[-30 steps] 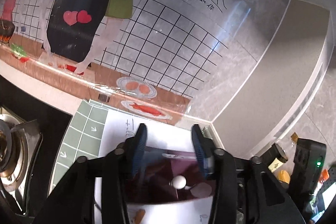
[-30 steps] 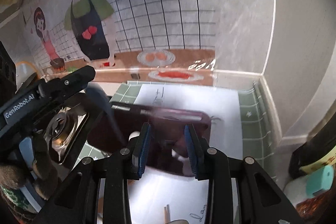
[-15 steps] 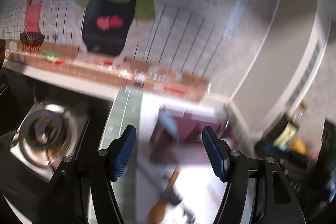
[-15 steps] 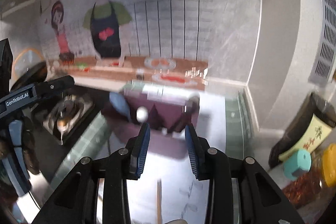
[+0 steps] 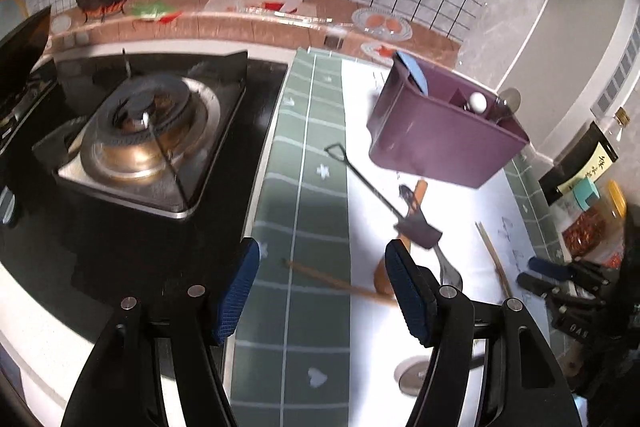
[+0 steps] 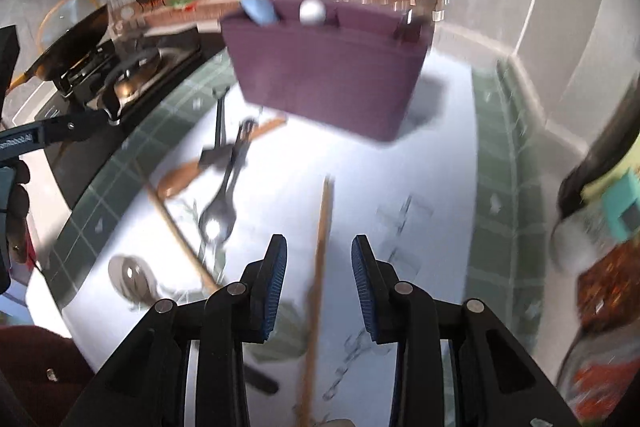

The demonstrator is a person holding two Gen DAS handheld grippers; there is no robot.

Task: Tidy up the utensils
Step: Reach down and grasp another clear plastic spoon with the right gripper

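**Bin partly filled, loose utensils still on the mat**

I am looking down over the counter with both tools. The purple bin point(image 5: 444, 143) is standing on the white mat point(image 5: 360, 155), well beyond the fingertips, and is already holding a few pieces: a blue-headed one point(image 5: 416, 75) at its left end, a white ball-topped one point(image 5: 478, 103) near the middle, and something metallic at the right end that I cannot make out.

Left gripper point(image 5: 322, 291) is standing wide apart and empty, hovering above a chopstick point(image 5: 340, 283) lying across the green border. Just beyond it a small pile is waiting: a black spatula point(image 5: 376, 195) lying over a wooden spoon point(image 5: 404, 239) and a metal spoon point(image 5: 448, 267).

Right gripper point(image 6: 318, 287) is narrowing slightly, jaws still apart and not pressing anything; a second chopstick point(image 6: 320, 267) is running lengthways through the gap between the pads, though I cannot tell whether the tips are down at its level. From this view another utensil point(image 6: 132, 281) is lying near the mat's left corner, blurred.

My reading: I am somewhere in the middle. Some items are binned; at least two chopsticks, the spatula and two spoons are left out. The right tool seems lined up for its chopstick, the left for the other. The stove point(image 5: 148, 131) sits beside the mat, clear of the work.
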